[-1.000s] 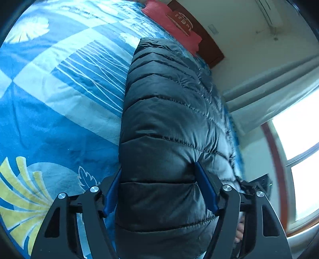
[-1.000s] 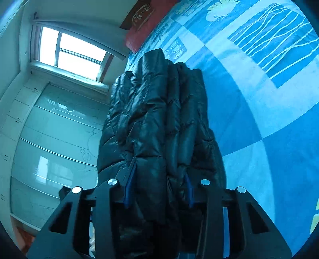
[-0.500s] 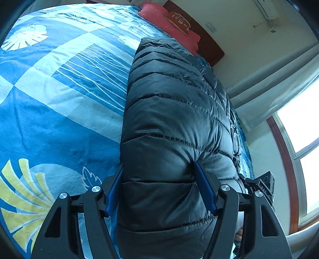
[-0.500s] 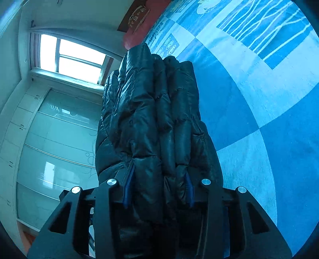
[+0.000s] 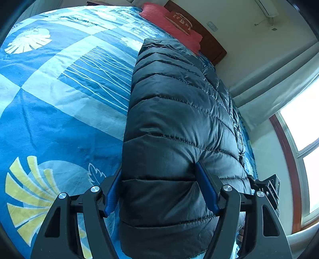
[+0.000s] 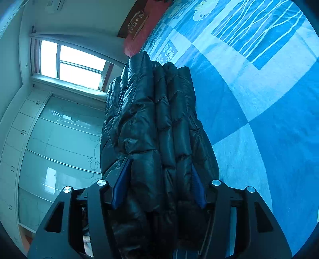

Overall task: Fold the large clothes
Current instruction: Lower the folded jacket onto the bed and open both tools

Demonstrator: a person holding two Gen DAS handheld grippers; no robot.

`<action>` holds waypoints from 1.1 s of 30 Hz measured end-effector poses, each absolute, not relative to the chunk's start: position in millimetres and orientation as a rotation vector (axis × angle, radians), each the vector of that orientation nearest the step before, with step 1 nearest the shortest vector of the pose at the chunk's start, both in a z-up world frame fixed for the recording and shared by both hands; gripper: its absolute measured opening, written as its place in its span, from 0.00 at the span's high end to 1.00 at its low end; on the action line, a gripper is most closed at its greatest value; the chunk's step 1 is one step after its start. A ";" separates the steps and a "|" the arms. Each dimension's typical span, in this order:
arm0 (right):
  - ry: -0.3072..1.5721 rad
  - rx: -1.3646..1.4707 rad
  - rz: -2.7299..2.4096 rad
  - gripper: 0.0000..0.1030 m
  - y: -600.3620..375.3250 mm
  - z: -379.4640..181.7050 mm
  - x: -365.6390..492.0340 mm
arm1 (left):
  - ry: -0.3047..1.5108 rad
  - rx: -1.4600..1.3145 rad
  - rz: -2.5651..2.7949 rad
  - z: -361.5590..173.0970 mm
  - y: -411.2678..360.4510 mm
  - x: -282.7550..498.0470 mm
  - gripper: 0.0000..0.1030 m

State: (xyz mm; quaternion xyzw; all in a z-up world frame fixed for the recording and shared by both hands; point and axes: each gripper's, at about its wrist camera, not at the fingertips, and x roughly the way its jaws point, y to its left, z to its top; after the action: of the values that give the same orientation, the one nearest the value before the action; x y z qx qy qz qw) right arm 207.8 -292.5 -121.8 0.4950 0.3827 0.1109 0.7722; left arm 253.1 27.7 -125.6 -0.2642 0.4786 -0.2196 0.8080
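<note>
Blue bedding with pale squares and yellow leaf prints covers the bed in front of you, and on it lies the black puffer jacket, folded into a long thick bundle that runs from your grippers toward the red pillow at the headboard. You have the near end of the jacket between the fingers of both tools. Your left gripper holds the bundle across its width: the blue pads press into the quilted fabric on both sides and dent it, so the jaws stand rather wide but are closed on the jacket. Your right gripper has the stacked layers of the jacket between its fingers too, but here the jaws are opening; the blue pads lie along the fabric, and you cannot tell from this view if they press it or only touch it. In the left wrist view a small part of the right tool shows behind the jacket at the right. Beside the bed, on the side of your right gripper, you see a window with bright light and under it a wall of pale glass wardrobe doors. On the wall above the headboard an air conditioner is mounted
</note>
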 end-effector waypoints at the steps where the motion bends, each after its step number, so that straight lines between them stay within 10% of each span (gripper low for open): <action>1: 0.827 1.075 0.237 0.45 -293.8 -120.9 205.5 | 1.023 -0.560 -0.466 -124.8 27.4 252.5 0.33; 33: 0.896 0.432 -0.190 0.27 -228.0 -47.7 76.5 | 0.833 -0.160 -0.196 -70.5 29.6 120.7 0.25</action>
State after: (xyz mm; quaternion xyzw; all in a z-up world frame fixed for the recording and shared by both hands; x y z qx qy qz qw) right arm 76.5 -228.0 -47.7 0.2068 0.4291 -0.0911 0.8745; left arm 120.7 29.6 -70.5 -0.0776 0.4034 -0.0947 0.9068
